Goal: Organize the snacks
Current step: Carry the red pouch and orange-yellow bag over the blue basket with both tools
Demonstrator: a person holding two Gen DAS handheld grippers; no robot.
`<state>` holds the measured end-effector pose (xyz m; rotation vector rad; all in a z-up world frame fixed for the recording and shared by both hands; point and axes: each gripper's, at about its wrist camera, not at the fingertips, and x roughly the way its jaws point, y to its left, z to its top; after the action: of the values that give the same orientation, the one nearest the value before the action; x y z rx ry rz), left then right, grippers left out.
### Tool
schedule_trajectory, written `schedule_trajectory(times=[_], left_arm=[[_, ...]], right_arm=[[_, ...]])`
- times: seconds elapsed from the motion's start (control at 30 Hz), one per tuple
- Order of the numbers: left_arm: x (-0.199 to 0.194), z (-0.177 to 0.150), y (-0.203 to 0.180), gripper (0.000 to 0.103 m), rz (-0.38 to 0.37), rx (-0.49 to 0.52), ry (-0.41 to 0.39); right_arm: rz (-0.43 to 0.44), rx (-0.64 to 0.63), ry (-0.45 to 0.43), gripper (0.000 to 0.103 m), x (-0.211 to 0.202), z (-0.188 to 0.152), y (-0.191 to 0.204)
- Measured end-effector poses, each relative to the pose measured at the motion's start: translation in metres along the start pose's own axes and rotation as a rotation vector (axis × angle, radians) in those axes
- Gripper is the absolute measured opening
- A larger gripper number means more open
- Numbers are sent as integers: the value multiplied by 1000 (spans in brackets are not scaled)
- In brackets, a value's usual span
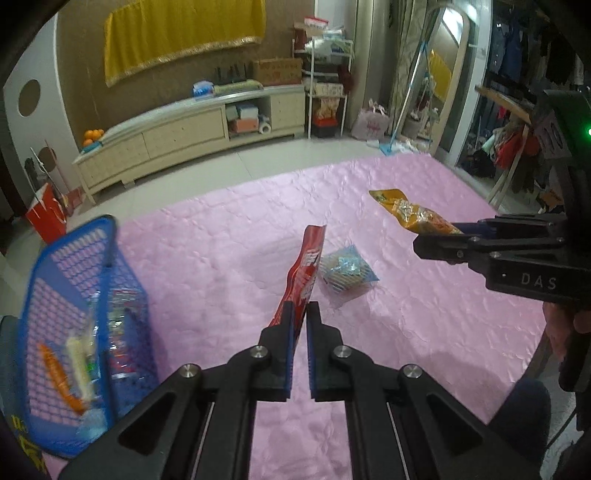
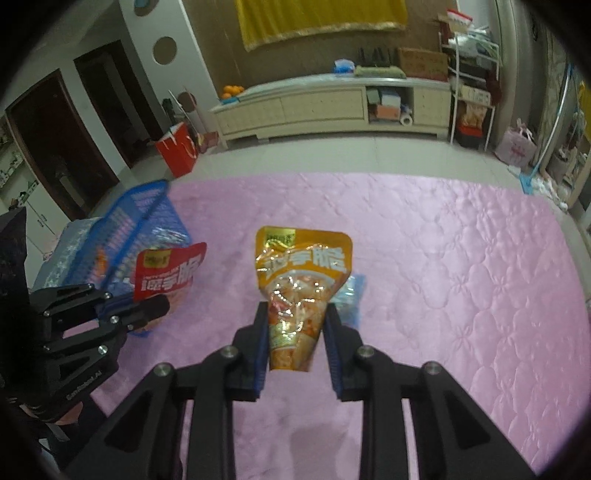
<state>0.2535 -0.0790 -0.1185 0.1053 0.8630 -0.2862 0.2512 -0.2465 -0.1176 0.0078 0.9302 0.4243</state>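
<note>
A pink quilted cloth (image 1: 229,236) covers the near surface. Beyond it lies a pale tiled floor (image 2: 332,155). Along the far wall runs a long cream cabinet (image 1: 184,129), with oranges (image 1: 92,136) at its left end and a cardboard box (image 1: 277,71) towards its right. A yellow cloth with a gold fringe (image 1: 181,33) hangs on the brown wall above. Right of the cabinet stands a white wire shelf (image 1: 327,81) crammed with goods. A red paper bag (image 2: 176,152) stands on the floor at the left, near dark doors (image 2: 48,147). Far right, clothes (image 1: 517,66) hang beside a leaning mirror (image 1: 448,74).
</note>
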Motion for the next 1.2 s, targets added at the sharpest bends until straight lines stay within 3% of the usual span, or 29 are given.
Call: schedule_trajectory(times=[0.2,0.47,0.83,1.2], left_arm=[[-57,-13,14,5,20,0,-78],[-104,-32,49,5,38,-34,-133],[-134,-62,125,5,116,-135,-140],[-113,-62,169,5,137,-166,-103]], right_arm=[[37,-43,-40,32,-24,0,44],[116,-102,-57,32,-23,-4,118],[190,-190,-47,32,2,8,192],[207,-208,-10,32,40,19,210]])
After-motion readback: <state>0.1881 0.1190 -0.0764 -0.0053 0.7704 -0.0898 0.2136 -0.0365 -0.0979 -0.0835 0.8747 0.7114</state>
